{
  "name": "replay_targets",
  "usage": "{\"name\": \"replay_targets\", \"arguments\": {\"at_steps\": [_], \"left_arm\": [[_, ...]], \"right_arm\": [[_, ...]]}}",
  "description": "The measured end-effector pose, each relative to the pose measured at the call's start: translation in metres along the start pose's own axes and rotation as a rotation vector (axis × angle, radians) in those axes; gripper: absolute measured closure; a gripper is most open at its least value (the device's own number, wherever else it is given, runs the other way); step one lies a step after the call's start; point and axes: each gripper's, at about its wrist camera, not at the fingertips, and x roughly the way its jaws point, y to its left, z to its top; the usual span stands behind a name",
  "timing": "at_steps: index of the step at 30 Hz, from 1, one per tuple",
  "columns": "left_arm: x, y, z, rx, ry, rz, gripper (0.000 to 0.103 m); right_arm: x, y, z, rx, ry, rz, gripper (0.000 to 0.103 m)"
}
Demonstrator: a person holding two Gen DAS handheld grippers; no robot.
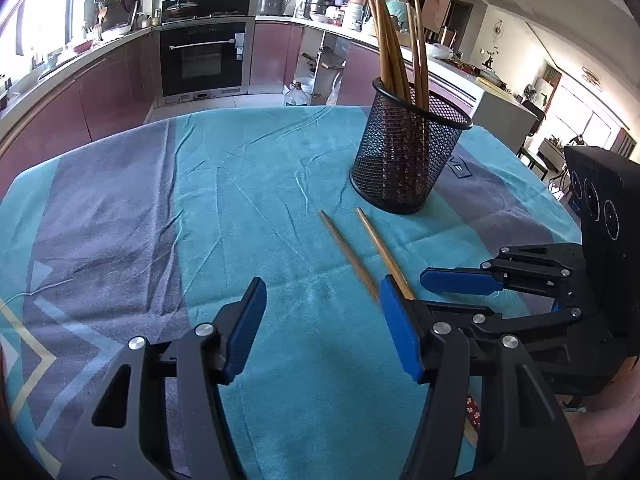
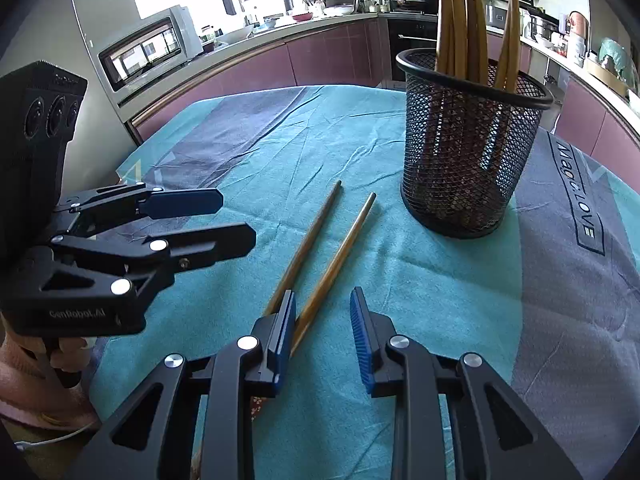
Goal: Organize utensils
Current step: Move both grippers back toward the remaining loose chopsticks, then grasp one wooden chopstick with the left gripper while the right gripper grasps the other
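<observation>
Two loose chopsticks: left chopstick (image 2: 306,246) and right chopstick (image 2: 338,260), flat on the cloth, nearly parallel, tips toward the holder, apart from each other.
Holder: black mesh cup (image 2: 468,148), upright on the cloth, just beyond the loose pair, not touching them.
Stored chopsticks: several wooden chopsticks (image 2: 460,16) standing in the cup, leaning against its rim.
Cloth: teal and grey tablecloth (image 1: 248,184), creased, lettering on the grey band near the cup.
Left gripper (image 1: 322,328): jaws apart, nothing between the blue pads; low over the cloth, right finger hiding the near ends of the loose pair in the left wrist view.
Right gripper (image 2: 324,340): jaws apart, a modest gap; right chopstick's near end running in just beside the left pad, contact impossible to tell; nothing clamped.
Grippers together: side by side, near each other, both aimed toward the cup.
Background: kitchen counters, built-in oven (image 1: 202,56), microwave (image 2: 148,50).
</observation>
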Motion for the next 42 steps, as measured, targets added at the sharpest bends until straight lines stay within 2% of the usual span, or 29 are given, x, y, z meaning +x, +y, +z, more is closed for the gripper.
{"name": "replay_targets", "arguments": {"at_steps": [9, 14, 25, 28, 29, 33, 39, 42], "left_arm": [[0.020, -0.020, -0.003, 0.069, 0.055, -0.003, 0.045], [0.028, -0.028, -0.006, 0.119, 0.072, 0.027, 0.047], [0.026, -0.032, -0.007, 0.171, 0.087, -0.031, 0.082], [0.024, -0.028, -0.008, 0.161, 0.093, -0.039, 0.085], [0.024, -0.025, -0.007, 0.153, 0.094, -0.045, 0.085], [0.023, -0.018, -0.006, 0.129, 0.096, -0.029, 0.070], [0.027, -0.012, 0.001, 0.102, 0.101, -0.035, 0.070], [0.032, -0.012, 0.005, 0.093, 0.100, -0.027, 0.074]], "right_arm": [[-0.006, -0.011, -0.005, 0.003, 0.006, 0.011, 0.079], [-0.007, -0.014, -0.007, 0.002, 0.005, 0.012, 0.080], [-0.008, -0.021, -0.008, 0.011, 0.002, 0.013, 0.080], [-0.008, -0.021, -0.008, 0.016, 0.001, 0.016, 0.080], [-0.008, -0.022, -0.008, 0.017, 0.000, 0.015, 0.080], [-0.005, -0.024, -0.005, 0.035, -0.009, 0.014, 0.080], [-0.001, -0.027, 0.000, 0.050, -0.021, 0.012, 0.080], [0.001, -0.028, 0.003, 0.056, -0.026, 0.013, 0.080]]}}
